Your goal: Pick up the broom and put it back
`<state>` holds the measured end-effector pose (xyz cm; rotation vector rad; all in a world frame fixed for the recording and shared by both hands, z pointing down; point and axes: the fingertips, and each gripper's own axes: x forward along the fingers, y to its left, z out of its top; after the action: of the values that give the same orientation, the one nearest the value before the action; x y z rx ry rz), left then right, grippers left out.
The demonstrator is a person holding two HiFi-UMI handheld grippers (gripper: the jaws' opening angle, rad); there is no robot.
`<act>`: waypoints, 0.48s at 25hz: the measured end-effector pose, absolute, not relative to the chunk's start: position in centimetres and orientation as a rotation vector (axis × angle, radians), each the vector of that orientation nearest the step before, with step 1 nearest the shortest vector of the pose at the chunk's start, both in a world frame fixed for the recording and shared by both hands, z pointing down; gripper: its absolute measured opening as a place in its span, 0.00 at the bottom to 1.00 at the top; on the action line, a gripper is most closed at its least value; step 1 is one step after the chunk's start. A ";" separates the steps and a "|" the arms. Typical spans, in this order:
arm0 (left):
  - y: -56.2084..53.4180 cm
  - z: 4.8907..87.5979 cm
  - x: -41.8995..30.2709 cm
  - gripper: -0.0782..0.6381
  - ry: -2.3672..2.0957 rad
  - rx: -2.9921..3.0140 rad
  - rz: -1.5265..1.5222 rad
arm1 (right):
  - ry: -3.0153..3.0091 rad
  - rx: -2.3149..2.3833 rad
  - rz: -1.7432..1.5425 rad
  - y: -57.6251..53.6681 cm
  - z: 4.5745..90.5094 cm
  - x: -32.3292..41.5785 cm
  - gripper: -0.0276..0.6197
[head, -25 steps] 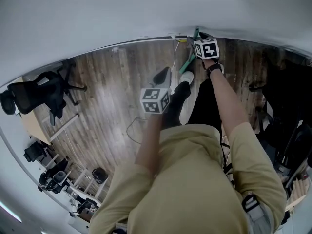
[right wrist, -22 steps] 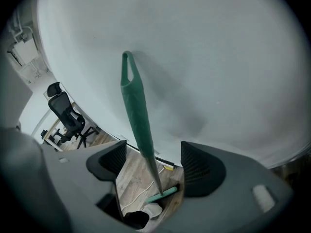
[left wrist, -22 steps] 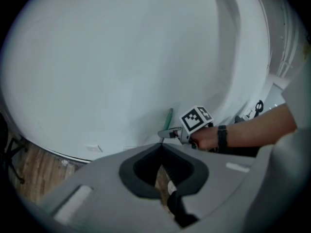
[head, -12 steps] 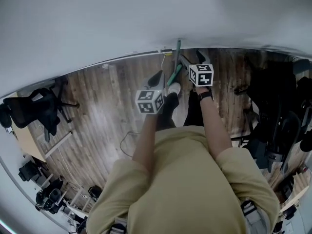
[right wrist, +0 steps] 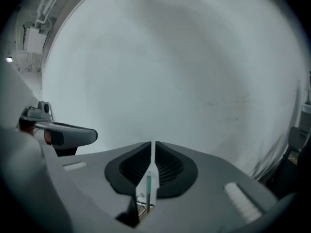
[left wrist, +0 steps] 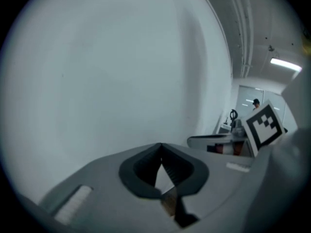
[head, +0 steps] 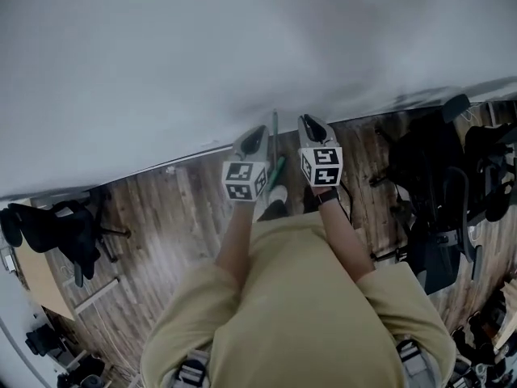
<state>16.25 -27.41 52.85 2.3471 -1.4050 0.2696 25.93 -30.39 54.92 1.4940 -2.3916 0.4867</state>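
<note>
one person, seen from above in a tan shirt (head: 307,314), holds two grippers out side by side toward a white wall (head: 202,63). there is one broom, and a few black office chairs.

the left gripper (head: 253,141) has its jaws shut, tips meeting, with nothing between them; its own view shows only a small diamond-shaped gap behind the tips. the right gripper (head: 311,128) is closing, its jaws nearly together with just a thin slit left, and nothing is pinched between the pads.

the broom (head: 277,168) stands in the gap between the two grippers, touching neither. its thin green handle runs up from the far edge of the wooden floor (head: 161,208), where the floor meets the wall. in the right gripper view the same green handle (right wrist: 148,184) shows through the slit, beyond and below the jaws. the broom's head cannot be made out.

the wall is close ahead and fills both gripper views. to the left the floor lies open as far as one black chair (head: 48,225) near the left edge. to the right, at least two black chairs (head: 428,160) crowd the floor.
</note>
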 end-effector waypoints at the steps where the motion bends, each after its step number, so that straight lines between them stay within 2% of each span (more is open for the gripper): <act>1: -27.7 52.0 16.3 0.11 -1.421 2.370 0.259 | -2.402 1.527 0.446 -30.8 53.4 26.4 0.06; 12: -27.8 44.2 16.3 0.11 -1.576 2.560 0.143 | -2.440 1.679 0.173 -29.1 45.0 28.3 0.05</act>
<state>16.31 -27.77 44.23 2.5595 -1.5763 0.1427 28.32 -29.07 44.97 1.6786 -2.4395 0.1729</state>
